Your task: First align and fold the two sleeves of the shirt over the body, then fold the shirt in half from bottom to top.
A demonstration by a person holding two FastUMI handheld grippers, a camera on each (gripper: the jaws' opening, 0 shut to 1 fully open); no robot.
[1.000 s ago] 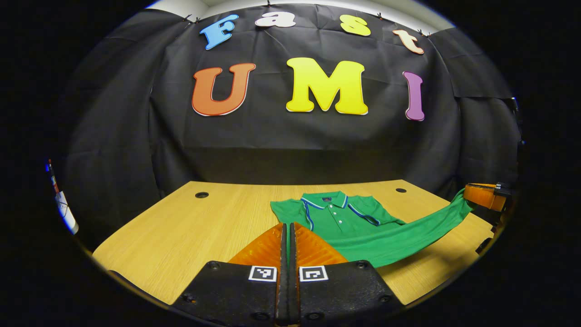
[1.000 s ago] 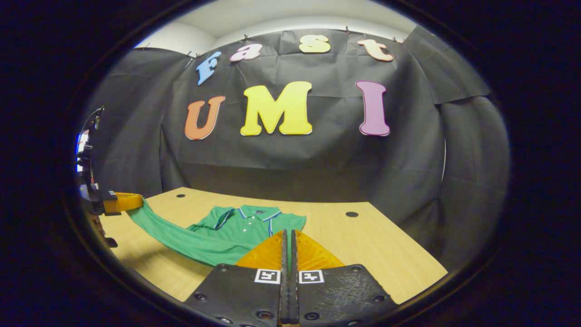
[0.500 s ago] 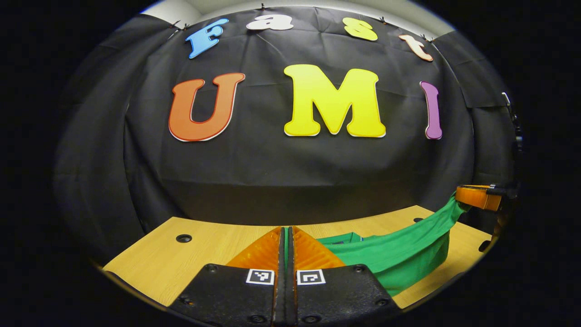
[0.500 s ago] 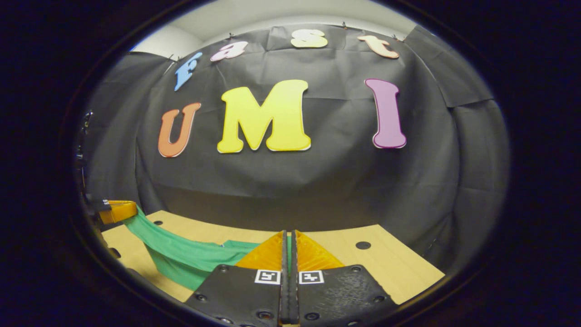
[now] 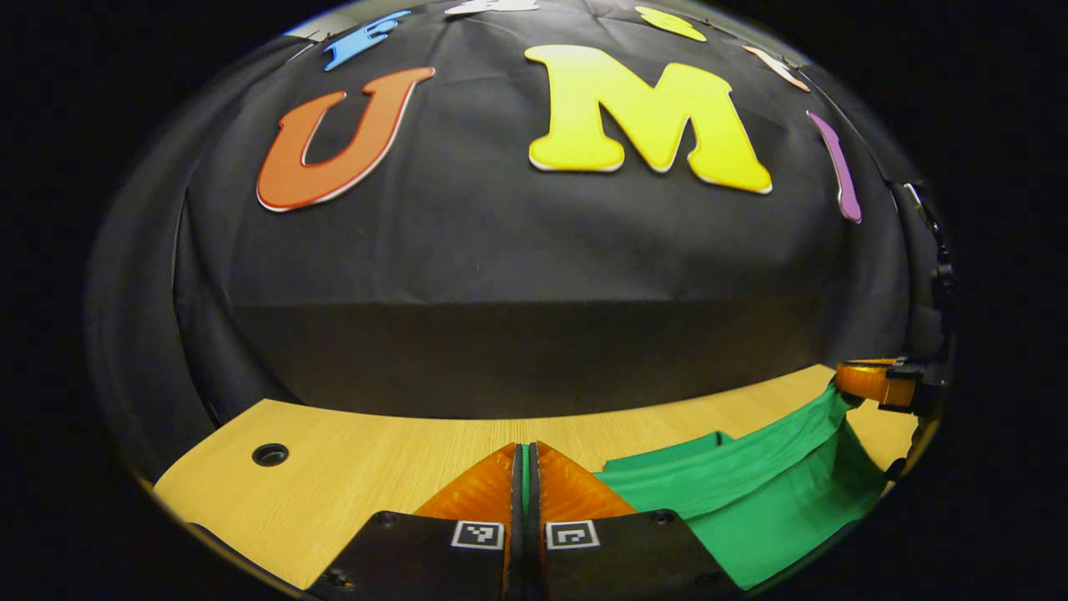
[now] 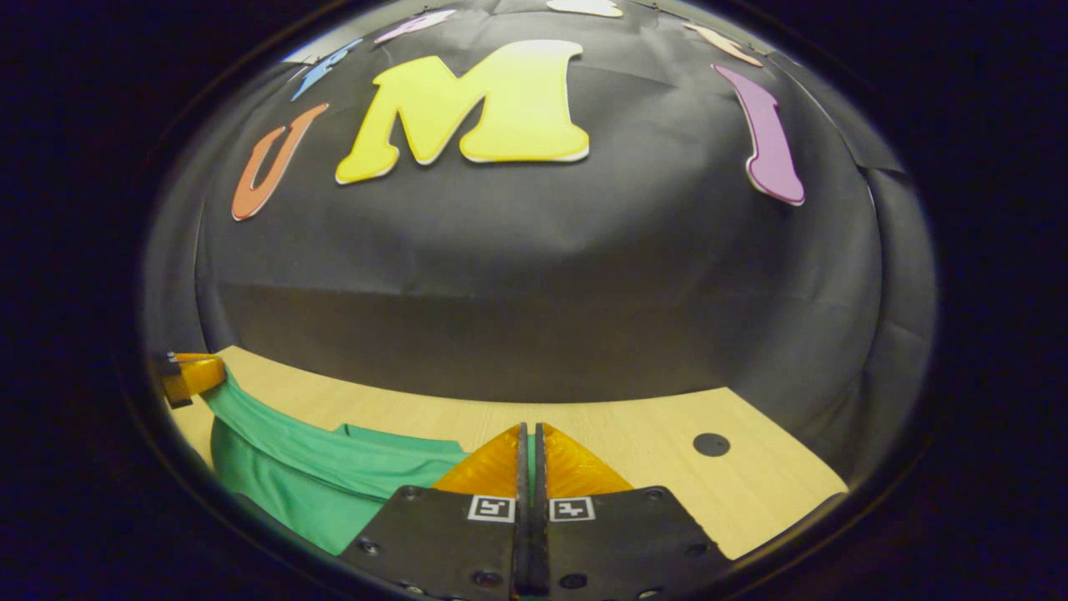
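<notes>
Over the far part of the table [image 5: 359, 467], you hold the green shirt [image 5: 751, 492] by its bottom edge, left gripper [image 5: 525, 455] and right gripper [image 6: 529, 436] each clamped on 1 corner, so the cloth hangs stretched for folding up.

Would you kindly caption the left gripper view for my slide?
Left gripper and right gripper stretch the green shirt's hem above the table.

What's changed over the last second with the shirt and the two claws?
Both claws carried the green shirt's bottom hem forward toward the booth's back wall, so the collar and buttons seen a second ago are now covered by the folded-over cloth. The left claw and right claw stayed shut on the hem throughout. The wooden table is unchanged.
</notes>
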